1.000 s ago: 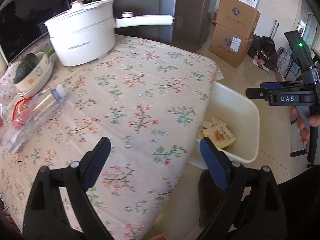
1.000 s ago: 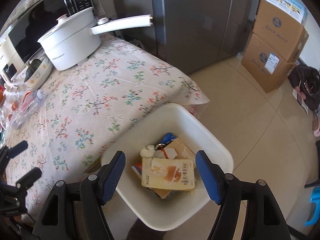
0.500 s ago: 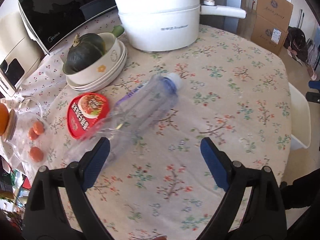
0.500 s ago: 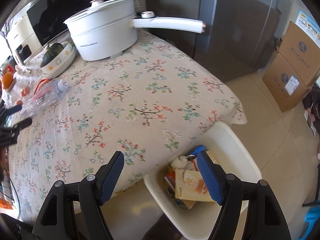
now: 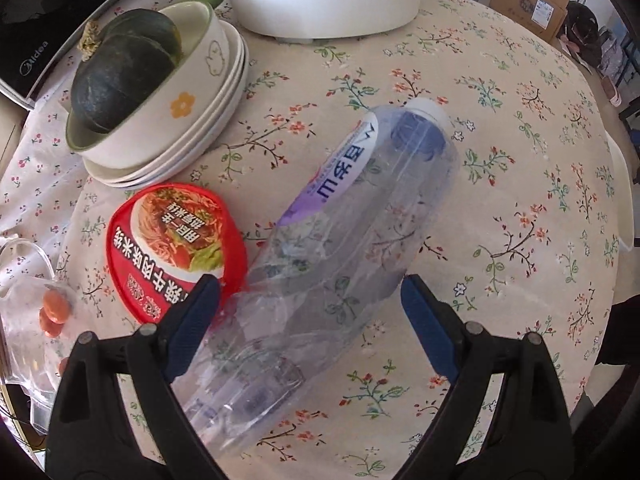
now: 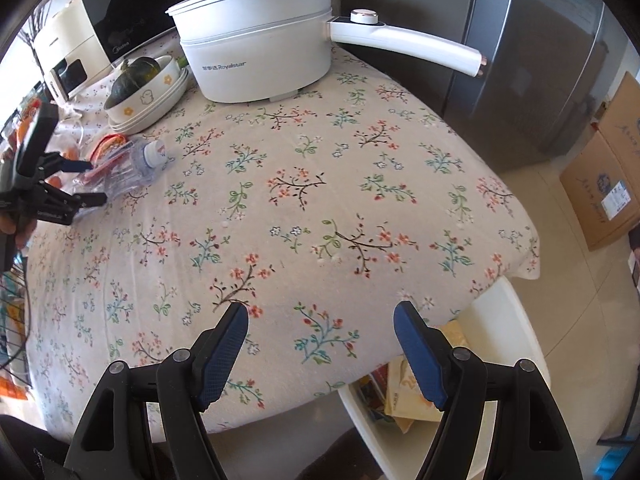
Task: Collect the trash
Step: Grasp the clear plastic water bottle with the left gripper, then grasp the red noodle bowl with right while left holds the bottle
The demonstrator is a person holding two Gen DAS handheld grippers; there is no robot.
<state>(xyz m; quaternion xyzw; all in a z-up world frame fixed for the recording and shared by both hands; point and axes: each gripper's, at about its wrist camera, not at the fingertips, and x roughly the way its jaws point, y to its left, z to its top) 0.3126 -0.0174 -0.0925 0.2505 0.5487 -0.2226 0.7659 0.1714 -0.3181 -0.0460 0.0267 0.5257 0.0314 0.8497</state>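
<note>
My left hand-held gripper (image 5: 306, 316) gapes wide astride the empty water bottle (image 5: 340, 256), lined up to clamp it; my right hand-held gripper (image 6: 320, 348), also wide, holds nothing.

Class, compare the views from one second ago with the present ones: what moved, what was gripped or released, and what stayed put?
The left gripper swung from the table's edge by the bin over to the plastic bottle, now straddling it with open fingers, not gripping. The right gripper shifted from above the bin to over the tablecloth. Nothing was gripped or released. Bottle, noodle cup, bowls and pot stayed put.
</note>
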